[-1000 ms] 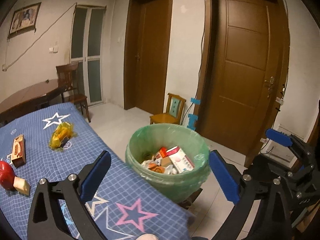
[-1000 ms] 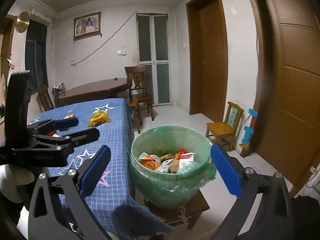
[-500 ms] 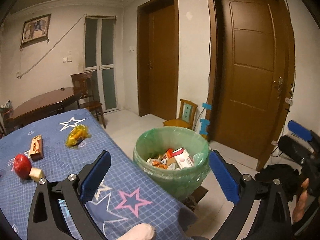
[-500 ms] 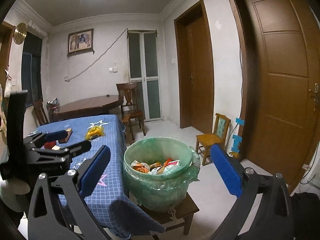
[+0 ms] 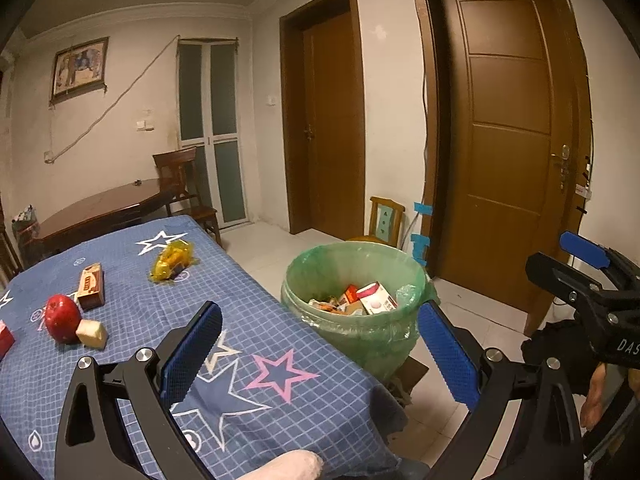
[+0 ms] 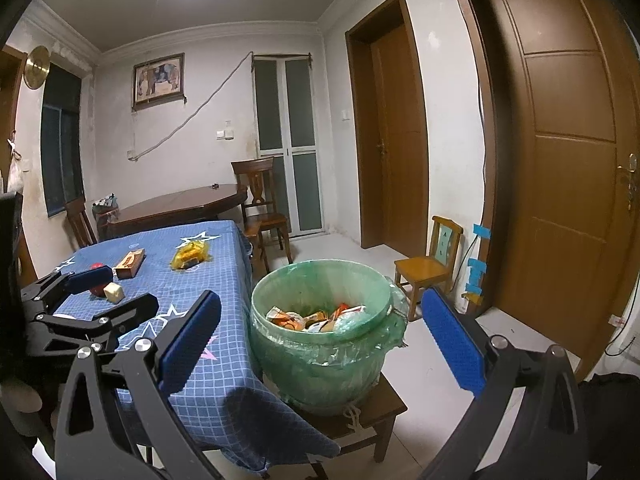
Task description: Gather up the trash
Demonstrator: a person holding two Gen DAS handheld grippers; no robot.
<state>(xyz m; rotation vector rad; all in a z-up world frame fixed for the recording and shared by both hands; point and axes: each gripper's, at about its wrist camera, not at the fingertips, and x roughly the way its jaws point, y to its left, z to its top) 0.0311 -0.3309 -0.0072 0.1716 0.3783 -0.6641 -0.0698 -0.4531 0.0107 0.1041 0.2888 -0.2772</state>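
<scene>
The yellow wrapper [image 5: 173, 261] is seen upper left of the spread, empty left gripper [image 5: 316, 356], on the tablecloth [image 5: 256, 360]; the right gripper [image 6: 320, 344], likewise spread, is held farther off

You face a white-walled room with a pale tiled floor [image 6: 432, 364]. From the glass-paned door [image 6: 288, 148], two brown doors [image 6: 400, 120] stand rightward, a framed picture [image 6: 158, 80] hangs leftward, and a dark round table [image 6: 180, 204] sits before it.
</scene>
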